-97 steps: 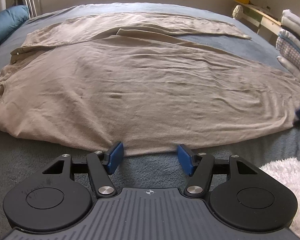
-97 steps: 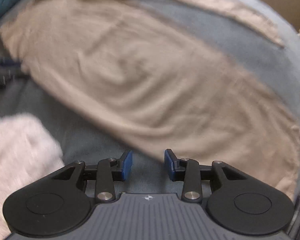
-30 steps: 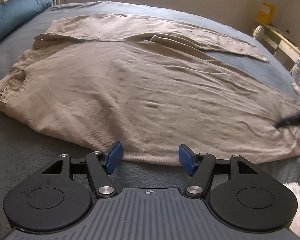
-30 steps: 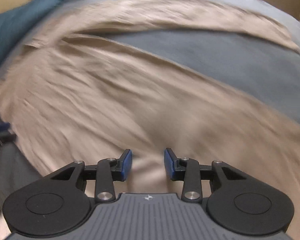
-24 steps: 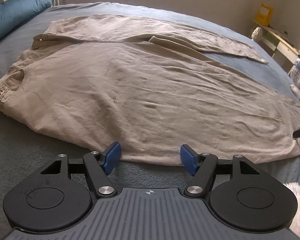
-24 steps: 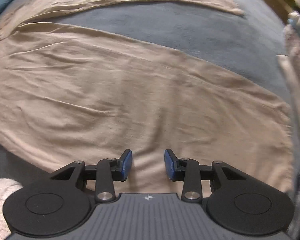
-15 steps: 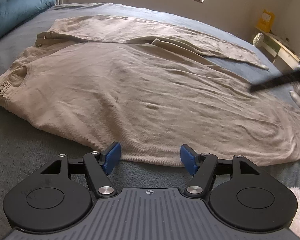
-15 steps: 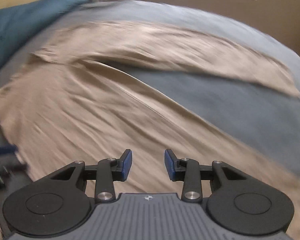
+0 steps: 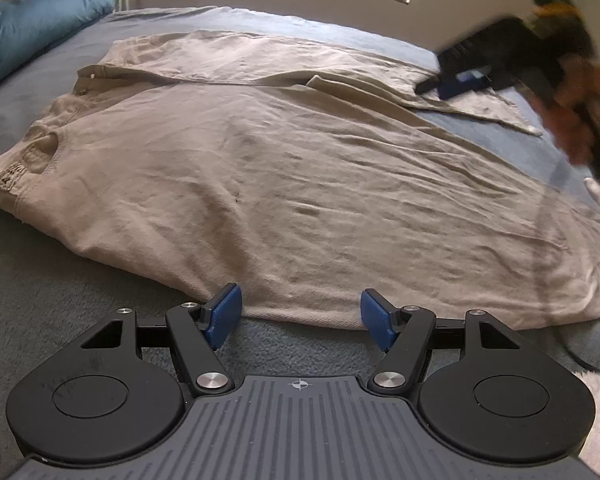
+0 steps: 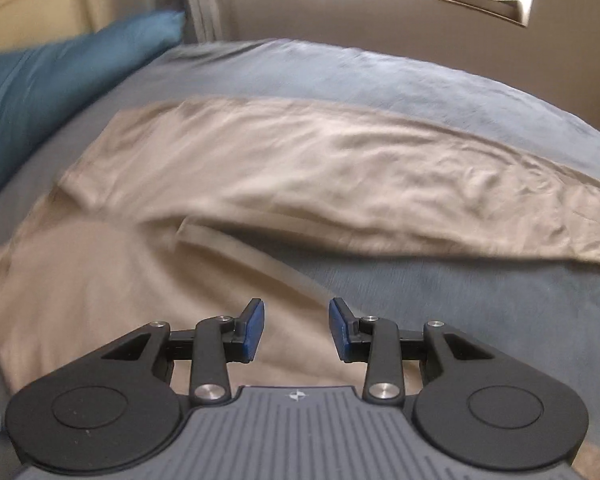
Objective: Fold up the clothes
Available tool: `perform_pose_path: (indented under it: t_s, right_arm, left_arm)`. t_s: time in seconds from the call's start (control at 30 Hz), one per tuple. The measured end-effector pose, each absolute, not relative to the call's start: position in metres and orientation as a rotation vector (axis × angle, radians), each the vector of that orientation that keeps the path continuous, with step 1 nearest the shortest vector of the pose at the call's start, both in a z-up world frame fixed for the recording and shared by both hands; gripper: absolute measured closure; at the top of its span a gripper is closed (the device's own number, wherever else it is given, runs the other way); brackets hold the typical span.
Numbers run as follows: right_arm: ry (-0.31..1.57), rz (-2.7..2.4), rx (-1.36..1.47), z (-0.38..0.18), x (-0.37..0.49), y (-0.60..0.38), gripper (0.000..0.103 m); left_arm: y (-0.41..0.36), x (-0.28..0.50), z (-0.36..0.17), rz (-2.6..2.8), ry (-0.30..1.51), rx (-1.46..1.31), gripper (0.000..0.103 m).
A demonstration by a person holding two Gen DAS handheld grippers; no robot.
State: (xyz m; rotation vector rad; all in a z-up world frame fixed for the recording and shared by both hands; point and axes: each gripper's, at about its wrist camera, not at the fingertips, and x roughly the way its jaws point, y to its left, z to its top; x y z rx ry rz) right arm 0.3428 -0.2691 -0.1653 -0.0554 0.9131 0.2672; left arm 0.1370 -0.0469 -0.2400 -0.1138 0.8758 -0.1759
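The shirt is a big tan one. It lies flat and a bit wrinkled on the blue-grey bed, with one long sleeve stretched out at the far side. A small tag sits at the collar, but I cannot read it. A blue pillow lies by the far left corner. My left gripper is open and empty at the shirt's near edge. My right gripper is partly open, empty, above the shirt.

Black hand-held gripper, blue pads, silver screws
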Motion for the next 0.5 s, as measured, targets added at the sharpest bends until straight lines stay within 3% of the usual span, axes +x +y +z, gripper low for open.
perform_pose_path:
  t_s: [0.27, 0.5]
  right_arm:
    - [0.944, 0.161, -0.008, -0.205, 0.436, -0.255, 0.065]
    - [0.988, 0.218, -0.039, -0.221, 0.4, -0.272, 0.064]
  left_arm:
    - [-0.054, 0.138, -0.243, -0.176, 0.891, -0.04, 0.034]
    - [-0.048, 0.14, -0.241, -0.173, 0.896, -0.088, 0.034]
